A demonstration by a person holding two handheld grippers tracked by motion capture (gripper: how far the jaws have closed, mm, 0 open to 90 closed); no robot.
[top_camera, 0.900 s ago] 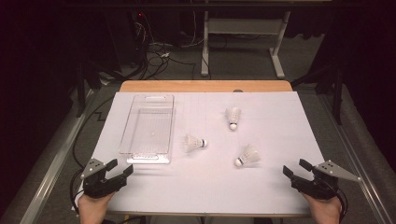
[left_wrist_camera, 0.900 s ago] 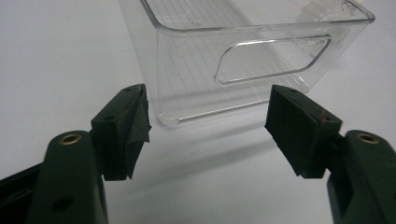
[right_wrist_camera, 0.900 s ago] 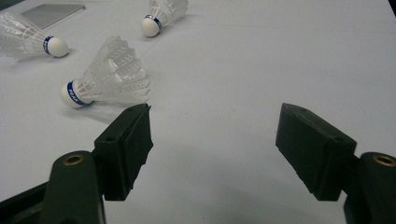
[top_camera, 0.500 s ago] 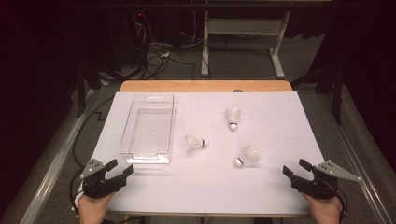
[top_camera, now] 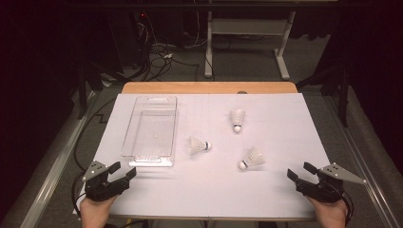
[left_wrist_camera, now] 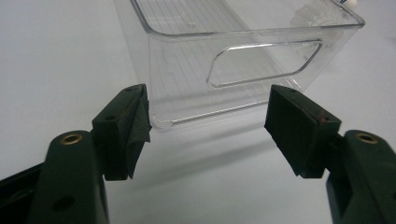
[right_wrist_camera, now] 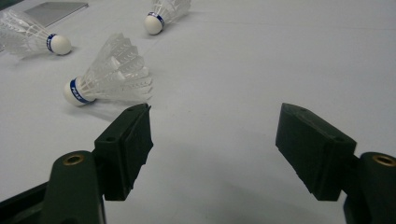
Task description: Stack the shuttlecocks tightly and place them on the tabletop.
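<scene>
One clear plastic bin [top_camera: 151, 131] lay on the white table [top_camera: 209, 190] at its left, three shuttlecocks [top_camera: 198, 145] [top_camera: 237, 119] [top_camera: 252, 158] lay apart to its right, left gripper [top_camera: 119, 172] and right gripper [top_camera: 298, 172] sat at the near corners, both released, jaws spread, holding nothing.

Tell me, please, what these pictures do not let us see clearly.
- Band print on the nearest shuttlecock, right gripper view: too small to read.
- Far end of the bin, left gripper view: cut off by the top edge.
- Dark mark on the table's far edge, high view: too small to identify.
</scene>
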